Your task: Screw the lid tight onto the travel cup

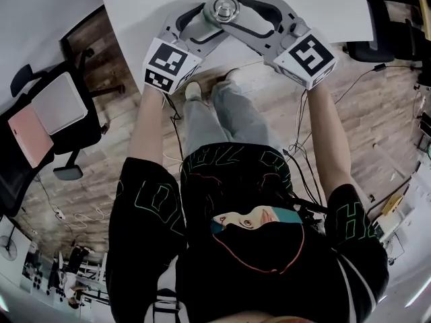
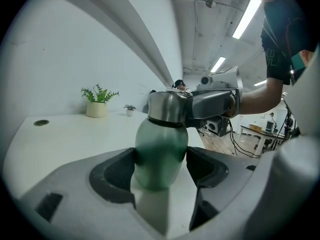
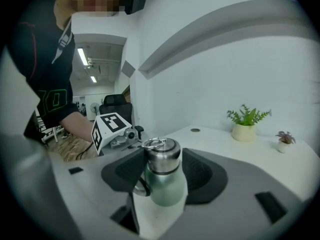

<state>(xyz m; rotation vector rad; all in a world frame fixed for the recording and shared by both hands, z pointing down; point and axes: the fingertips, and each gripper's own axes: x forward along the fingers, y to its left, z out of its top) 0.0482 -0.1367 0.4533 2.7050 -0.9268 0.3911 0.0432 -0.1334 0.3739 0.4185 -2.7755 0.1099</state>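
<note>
Left gripper (image 2: 162, 168) clamps the cup (image 2: 161, 139) standing on the surface (image 2: 55, 134), right gripper (image 3: 161, 171) clasps the lid (image 3: 161, 151) atop it; best hold the body still and turn the lid level.

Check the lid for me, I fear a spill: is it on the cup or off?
On. The lid sits atop the upright cup, no gap showing between them. How tight, cannot tell.
</note>
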